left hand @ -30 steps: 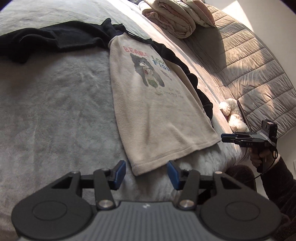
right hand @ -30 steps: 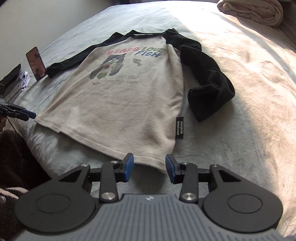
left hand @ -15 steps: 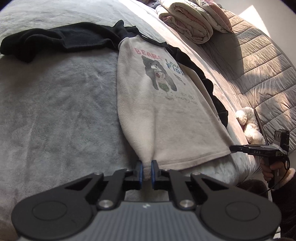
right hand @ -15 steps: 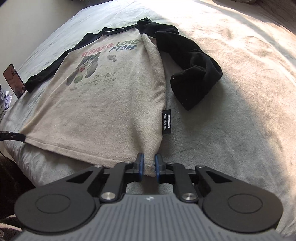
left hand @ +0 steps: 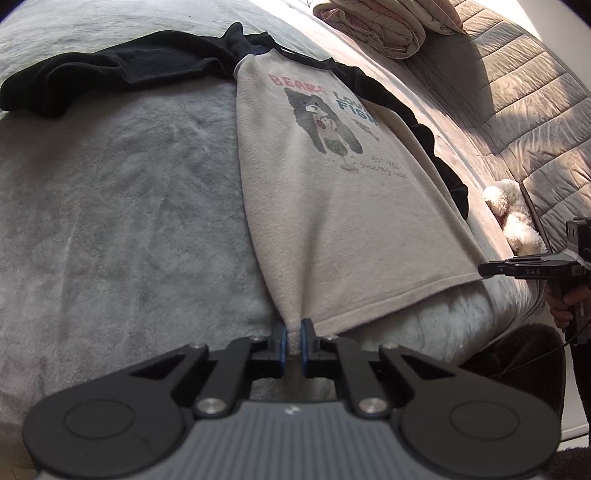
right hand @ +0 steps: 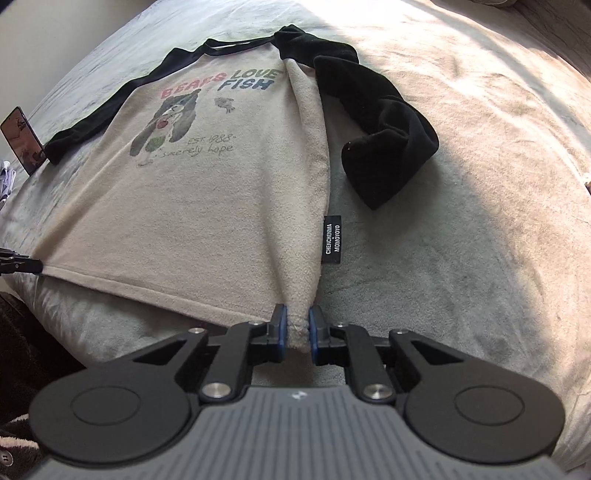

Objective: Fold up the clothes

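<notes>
Left wrist view: the left gripper point(left hand: 291, 341) has its blue-padded jaws pinched on one bottom corner of a raglan sweatshirt point(left hand: 332, 192), and the fleece gathers into a narrow pleat that runs up from the pads. The sweatshirt lies face up on a grey plush blanket point(left hand: 122, 206) with a soft, short nap. Its body is cream fleece with a matte, slightly pilled surface; its sleeves and neckband are black. One black sleeve point(left hand: 110, 77) stretches out flat and rumpled towards the far left. A bear print point(left hand: 321, 122) in faded greys sits under the coloured words "BEARS LOVE FISH". Beyond the sweatshirt are a folded, puffy duvet point(left hand: 384, 29), a quilted grey headboard point(left hand: 535, 110) with stitched horizontal channels, and a fluffy white plush toy point(left hand: 513, 218) at the bed's edge.

Right wrist view: the right gripper point(right hand: 295, 330) is clamped on the other bottom corner, the cloth bunched thick between its blue pads. The hem between the two corners is drawn nearly taut. The other black sleeve point(right hand: 384, 147) lies doubled over on the blanket just beside the cream body, its cuff end blunt and rounded. A small black woven label point(right hand: 332, 240) with white lettering juts from the side seam. A phone point(right hand: 22, 138) stands propped at the far left edge.
</notes>
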